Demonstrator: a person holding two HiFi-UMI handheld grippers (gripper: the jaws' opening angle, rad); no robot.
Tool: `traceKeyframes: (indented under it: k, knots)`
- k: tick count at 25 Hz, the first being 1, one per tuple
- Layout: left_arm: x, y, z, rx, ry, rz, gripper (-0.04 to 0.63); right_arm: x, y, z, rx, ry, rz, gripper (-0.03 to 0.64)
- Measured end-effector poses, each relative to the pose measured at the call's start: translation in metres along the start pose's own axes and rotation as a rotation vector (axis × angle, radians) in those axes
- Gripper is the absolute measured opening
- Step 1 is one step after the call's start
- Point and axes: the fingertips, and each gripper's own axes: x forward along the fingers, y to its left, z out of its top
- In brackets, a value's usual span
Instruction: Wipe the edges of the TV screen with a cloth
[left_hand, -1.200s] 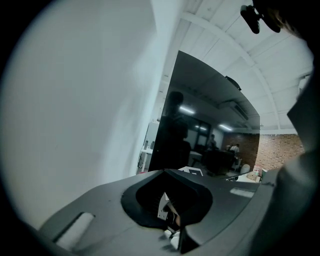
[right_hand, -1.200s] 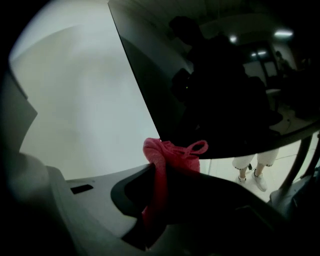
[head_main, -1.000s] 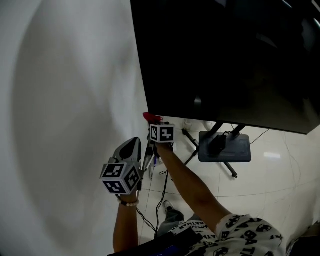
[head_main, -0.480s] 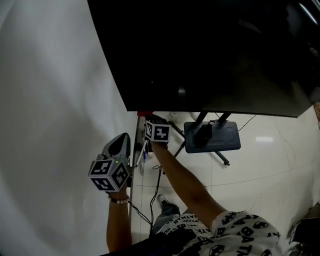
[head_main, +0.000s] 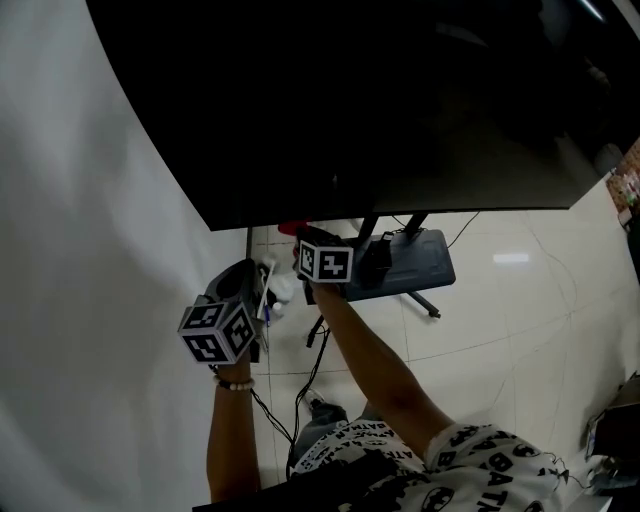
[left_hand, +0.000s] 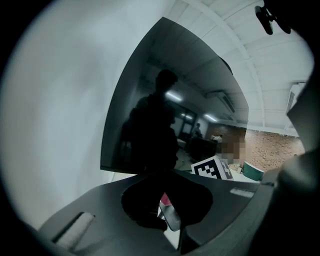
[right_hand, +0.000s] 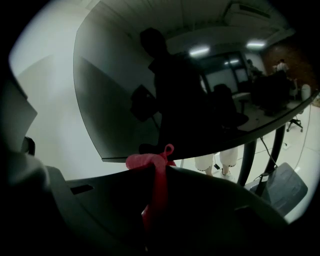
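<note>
The right hand-held gripper (head_main: 303, 238) is raised to the bottom edge of the TV screen (head_main: 400, 100), near the screen's lower-left corner. Its jaws are closed on a red cloth (head_main: 293, 228). In the right gripper view the cloth (right_hand: 156, 185) runs up the seam of the right hand-held gripper (right_hand: 157, 167), and its bunched top meets the underside of the screen (right_hand: 150, 75).

The left hand-held gripper (head_main: 245, 282) hangs below the same corner, clear of the screen. In the left gripper view the jaws of the left hand-held gripper (left_hand: 167, 200) stand only narrowly apart, with nothing gripped between them.

The stand base (head_main: 405, 262) rests on the tiled floor (head_main: 500, 300) beneath the screen. A white wall (head_main: 90, 250) lies to the left of the screen.
</note>
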Motion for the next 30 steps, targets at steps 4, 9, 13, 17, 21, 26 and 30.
traceKeyframes:
  k: [4,9,13,17,21,26,30]
  knots:
    - [0.02,-0.026,-0.013,0.004,0.01,-0.032,-0.006,-0.012,-0.04,-0.001,-0.004,0.0,-0.033,0.058]
    - [0.039,-0.068,-0.017,0.019,0.016,-0.074,-0.006,-0.043,-0.107,0.007,-0.001,-0.011,-0.117,0.058]
    - [0.051,-0.107,-0.022,0.024,0.027,-0.096,-0.006,-0.08,-0.159,0.023,0.016,-0.038,-0.164,0.058]
    - [0.074,-0.151,-0.035,0.021,0.045,-0.123,-0.006,-0.113,-0.219,0.035,0.02,-0.055,-0.212,0.058]
    - [0.098,-0.192,-0.046,0.006,0.059,-0.147,-0.006,-0.136,-0.277,0.045,0.037,-0.063,-0.244,0.058]
    - [0.122,-0.238,-0.057,0.037,0.075,-0.138,-0.006,-0.153,-0.321,0.049,0.045,-0.061,-0.241,0.058]
    - [0.145,-0.273,-0.07,0.022,0.082,-0.161,-0.006,-0.16,-0.342,0.051,0.025,-0.062,-0.215,0.058]
